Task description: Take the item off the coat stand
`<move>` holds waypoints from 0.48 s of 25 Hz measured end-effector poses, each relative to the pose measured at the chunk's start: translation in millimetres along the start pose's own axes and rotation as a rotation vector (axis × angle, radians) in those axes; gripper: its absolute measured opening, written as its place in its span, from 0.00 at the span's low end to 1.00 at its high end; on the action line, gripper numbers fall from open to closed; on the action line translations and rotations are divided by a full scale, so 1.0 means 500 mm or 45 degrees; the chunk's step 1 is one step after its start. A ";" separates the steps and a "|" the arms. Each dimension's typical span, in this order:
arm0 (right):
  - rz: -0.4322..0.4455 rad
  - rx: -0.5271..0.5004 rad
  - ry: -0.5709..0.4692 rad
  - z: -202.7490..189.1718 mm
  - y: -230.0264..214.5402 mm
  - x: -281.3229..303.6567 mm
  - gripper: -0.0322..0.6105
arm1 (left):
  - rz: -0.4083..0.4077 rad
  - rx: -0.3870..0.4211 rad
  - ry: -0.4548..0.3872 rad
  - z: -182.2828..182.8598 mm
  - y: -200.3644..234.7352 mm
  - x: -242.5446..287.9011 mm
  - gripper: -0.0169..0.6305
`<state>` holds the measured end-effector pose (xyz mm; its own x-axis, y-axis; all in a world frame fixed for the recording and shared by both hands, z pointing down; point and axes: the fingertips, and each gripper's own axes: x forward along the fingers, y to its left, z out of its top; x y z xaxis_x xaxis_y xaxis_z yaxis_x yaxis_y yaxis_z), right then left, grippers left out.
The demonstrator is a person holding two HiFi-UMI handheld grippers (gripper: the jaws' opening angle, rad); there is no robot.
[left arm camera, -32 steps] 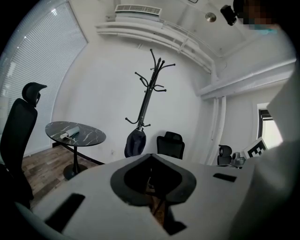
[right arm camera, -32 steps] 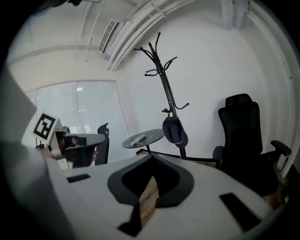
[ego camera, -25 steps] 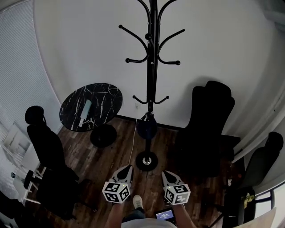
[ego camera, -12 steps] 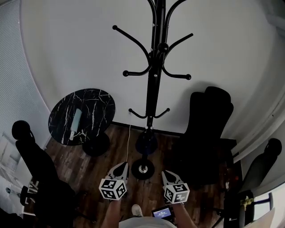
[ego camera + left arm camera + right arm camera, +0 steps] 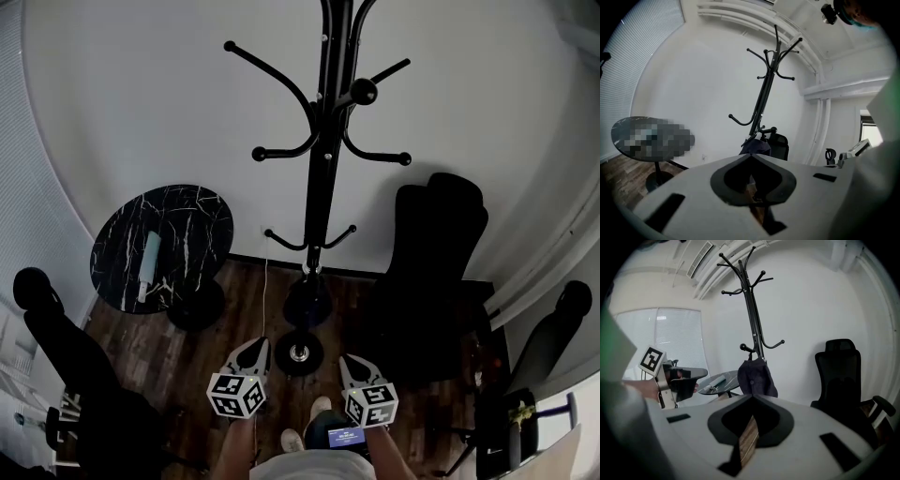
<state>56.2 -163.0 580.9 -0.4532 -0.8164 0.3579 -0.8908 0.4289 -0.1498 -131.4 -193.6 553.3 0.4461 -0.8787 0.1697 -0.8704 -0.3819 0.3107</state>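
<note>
Holds left gripper (image 5: 255,347) and right gripper (image 5: 347,360) low before the coat stand (image 5: 323,169), both jaws pressed together. Grips nothing; touches neither stand nor the dark item (image 5: 757,376) hanging there.

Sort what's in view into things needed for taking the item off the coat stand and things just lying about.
For the job: coat stand, dark item hung low on it, left gripper, right gripper.
Lying about: round table, pale thing on it, black chairs.

Dim, muted colour, fisheye-bent edges, dark vignetted corners, soft focus
</note>
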 end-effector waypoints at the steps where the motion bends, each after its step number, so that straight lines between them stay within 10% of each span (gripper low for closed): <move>1: 0.000 0.004 -0.008 0.004 -0.002 0.003 0.07 | -0.004 0.003 0.000 0.002 0.000 0.004 0.06; 12: 0.045 -0.008 -0.037 0.024 -0.005 0.033 0.07 | -0.036 0.003 -0.007 0.017 0.004 0.046 0.06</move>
<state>50.4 -182.2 576.4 -0.4850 -0.8117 0.3254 -0.8742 0.4598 -0.1562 -124.5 -216.9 550.0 0.4697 -0.8690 0.1554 -0.8578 -0.4077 0.3130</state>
